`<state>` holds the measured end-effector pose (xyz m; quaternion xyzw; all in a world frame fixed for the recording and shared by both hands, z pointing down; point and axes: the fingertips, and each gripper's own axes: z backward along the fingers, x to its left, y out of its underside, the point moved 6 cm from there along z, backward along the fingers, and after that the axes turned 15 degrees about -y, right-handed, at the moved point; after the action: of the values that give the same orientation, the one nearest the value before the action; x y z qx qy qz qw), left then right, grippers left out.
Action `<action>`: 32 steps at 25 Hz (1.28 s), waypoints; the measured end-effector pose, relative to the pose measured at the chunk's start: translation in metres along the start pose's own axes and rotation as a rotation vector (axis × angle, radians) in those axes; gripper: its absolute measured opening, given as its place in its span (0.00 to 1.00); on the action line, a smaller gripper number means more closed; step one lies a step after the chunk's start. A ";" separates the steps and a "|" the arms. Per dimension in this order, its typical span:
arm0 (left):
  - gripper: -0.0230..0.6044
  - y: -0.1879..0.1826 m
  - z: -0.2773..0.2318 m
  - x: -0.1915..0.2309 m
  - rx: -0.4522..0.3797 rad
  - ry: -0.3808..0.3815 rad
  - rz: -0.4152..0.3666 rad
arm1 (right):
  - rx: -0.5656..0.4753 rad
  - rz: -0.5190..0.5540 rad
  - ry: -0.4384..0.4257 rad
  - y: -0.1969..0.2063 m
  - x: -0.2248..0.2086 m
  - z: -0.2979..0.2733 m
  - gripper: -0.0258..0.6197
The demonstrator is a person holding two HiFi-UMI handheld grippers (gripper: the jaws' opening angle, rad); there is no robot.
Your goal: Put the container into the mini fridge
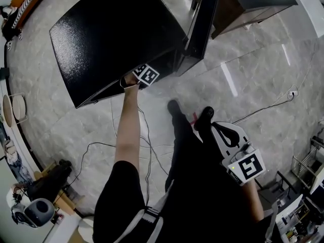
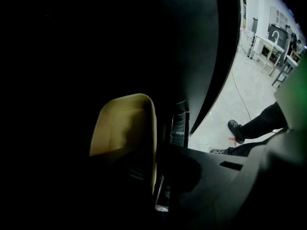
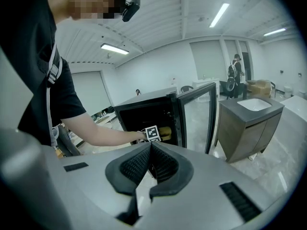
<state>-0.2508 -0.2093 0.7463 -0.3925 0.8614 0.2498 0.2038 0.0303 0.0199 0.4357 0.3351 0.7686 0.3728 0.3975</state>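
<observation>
The black mini fridge (image 1: pixel 111 39) stands on the floor with its glass door (image 1: pixel 202 24) swung open. My left gripper (image 2: pixel 156 176) reaches into the dark interior, and only its marker cube (image 1: pixel 146 75) shows from above at the fridge's front edge. It is shut on the side wall of a yellow container (image 2: pixel 122 133), which is inside the fridge. The right gripper view shows the same container (image 3: pixel 165 132) just past the cube (image 3: pixel 151 133). My right gripper (image 3: pixel 150 150) is shut with nothing in it, held back at the person's right side (image 1: pixel 243 163).
A grey cabinet with a sink (image 3: pixel 249 123) stands right of the open door (image 3: pixel 196 114). Thin cables (image 1: pixel 147 151) trail across the floor by the person's feet (image 1: pixel 174 108). Another cable runs to a floor socket (image 1: pixel 291 92). A person (image 3: pixel 235 73) stands far back.
</observation>
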 end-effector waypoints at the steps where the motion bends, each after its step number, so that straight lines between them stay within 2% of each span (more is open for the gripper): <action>1: 0.10 -0.001 -0.004 0.000 0.004 0.001 -0.006 | 0.000 -0.004 0.002 0.000 -0.001 -0.001 0.07; 12: 0.10 0.006 -0.026 0.001 0.064 -0.020 -0.022 | -0.001 -0.018 0.008 0.005 -0.004 -0.001 0.07; 15: 0.10 0.005 -0.027 0.003 0.066 -0.028 -0.002 | 0.026 -0.024 0.012 0.004 -0.007 -0.001 0.07; 19: 0.10 0.008 -0.023 0.006 0.060 -0.048 -0.009 | 0.008 -0.023 0.011 0.000 -0.004 -0.003 0.07; 20: 0.13 0.008 -0.022 0.007 0.058 -0.048 -0.008 | 0.009 -0.027 0.013 0.001 -0.004 -0.003 0.07; 22: 0.30 0.008 -0.022 0.007 0.057 -0.043 0.001 | 0.011 -0.026 0.011 0.001 -0.005 -0.002 0.07; 26: 0.31 0.010 -0.016 0.009 0.056 -0.047 0.026 | 0.021 -0.020 0.001 -0.001 -0.003 -0.004 0.07; 32: 0.31 0.006 -0.002 0.009 0.024 -0.071 0.037 | -0.033 -0.010 0.000 -0.009 -0.003 -0.005 0.07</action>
<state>-0.2612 -0.2125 0.7441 -0.3647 0.8636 0.2572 0.2344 0.0254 0.0112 0.4320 0.3244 0.7640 0.3834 0.4050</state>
